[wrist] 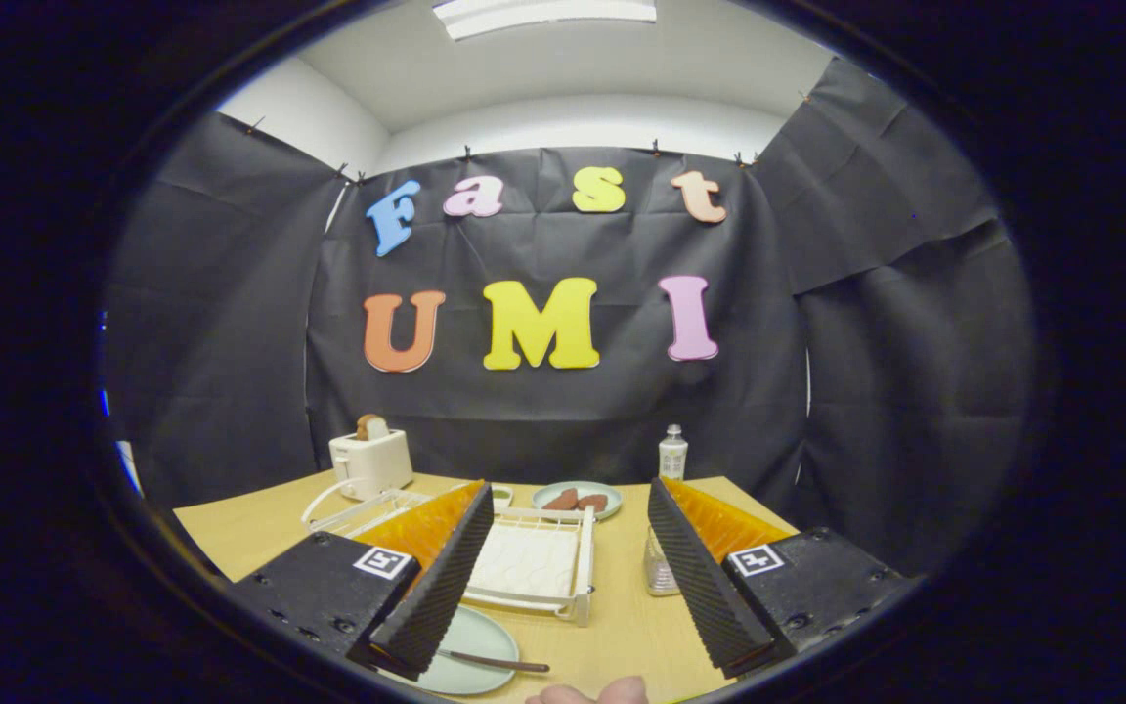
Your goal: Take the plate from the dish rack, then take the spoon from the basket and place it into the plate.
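Plate (pixel 465 640) lies flat on the counter (pixel 622 626) in front of the dish rack (pixel 534 562), with the spoon (pixel 495 662) resting across it, so the task looks finished. Tool (pixel 571 587) hovers above, fingers spread wide, grasping nothing.

Gripper (pixel 571 577) seen from its own camera: both fingers reach forward and lean apart, leaving a wide gap between their ribbed inner faces. The jaws stand open, and nothing is pressed between them. Each finger base carries a square printed marker. A person's fingertips (pixel 590 692) show just behind the gap, low between the two finger bases.
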Tool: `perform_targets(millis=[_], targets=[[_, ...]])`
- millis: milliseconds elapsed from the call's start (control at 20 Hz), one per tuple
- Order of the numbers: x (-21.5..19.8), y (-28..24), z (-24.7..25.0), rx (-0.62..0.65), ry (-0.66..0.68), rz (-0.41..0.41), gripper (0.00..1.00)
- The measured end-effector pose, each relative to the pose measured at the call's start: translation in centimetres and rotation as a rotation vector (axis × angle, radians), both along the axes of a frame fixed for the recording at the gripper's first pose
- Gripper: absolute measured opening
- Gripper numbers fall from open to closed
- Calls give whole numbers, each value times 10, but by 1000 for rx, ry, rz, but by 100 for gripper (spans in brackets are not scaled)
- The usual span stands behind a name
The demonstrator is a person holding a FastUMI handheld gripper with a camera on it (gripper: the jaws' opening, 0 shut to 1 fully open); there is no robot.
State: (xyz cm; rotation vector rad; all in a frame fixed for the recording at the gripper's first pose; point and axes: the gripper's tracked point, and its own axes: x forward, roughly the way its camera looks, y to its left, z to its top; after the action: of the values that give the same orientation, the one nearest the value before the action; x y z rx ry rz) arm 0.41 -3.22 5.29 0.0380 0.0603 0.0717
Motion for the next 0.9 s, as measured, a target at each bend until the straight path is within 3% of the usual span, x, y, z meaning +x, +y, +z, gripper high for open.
perform_targets(millis=[200,450,900], targets=[[-13,0,12,-26,-32,-26,100],[-26,34,11,-1,-46,-3,100],[-22,82,-12,-13,-82,12,100]])
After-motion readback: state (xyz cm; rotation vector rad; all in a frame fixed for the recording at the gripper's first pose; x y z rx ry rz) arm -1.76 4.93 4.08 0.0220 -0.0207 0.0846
